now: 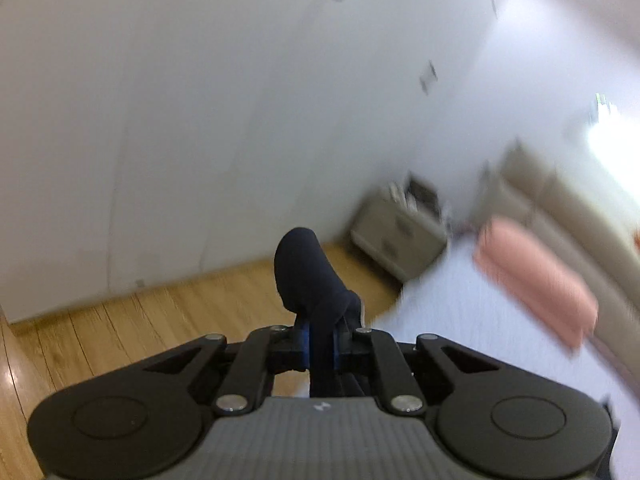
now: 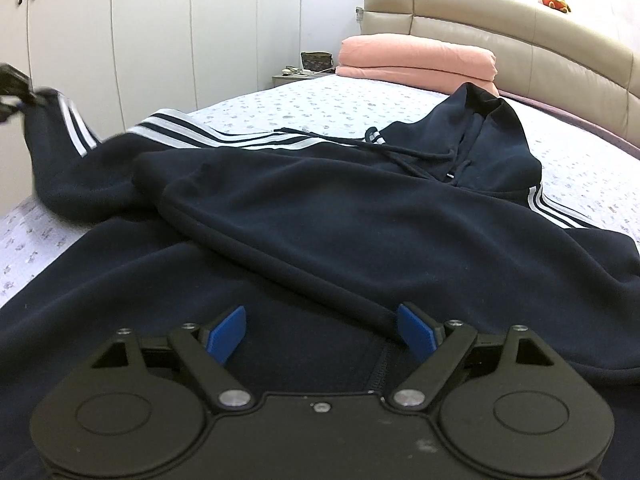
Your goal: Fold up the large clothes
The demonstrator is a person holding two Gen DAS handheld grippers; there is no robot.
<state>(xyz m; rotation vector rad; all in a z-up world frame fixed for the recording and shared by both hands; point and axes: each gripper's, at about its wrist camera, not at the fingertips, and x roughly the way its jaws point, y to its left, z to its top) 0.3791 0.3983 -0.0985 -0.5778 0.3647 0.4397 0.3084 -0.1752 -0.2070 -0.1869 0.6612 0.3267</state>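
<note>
A large navy hoodie point(image 2: 320, 216) with white sleeve stripes lies spread on the bed, hood towards the headboard. My right gripper point(image 2: 322, 330) is open and empty, low over the hoodie's lower body. My left gripper point(image 1: 320, 346) is shut on a navy sleeve end point(image 1: 306, 276), lifted over the bed's edge with the view blurred. In the right wrist view that gripper point(image 2: 14, 88) shows at the far left holding the striped sleeve point(image 2: 72, 132) up.
The bed point(image 2: 320, 100) has a patterned white sheet. A folded pink blanket point(image 2: 416, 58) lies by the beige headboard point(image 2: 520, 28), with a small toy point(image 2: 554, 0) on top. A nightstand point(image 1: 400, 232) stands by white wardrobes point(image 2: 140, 40). Wooden floor point(image 1: 120, 332) lies beside the bed.
</note>
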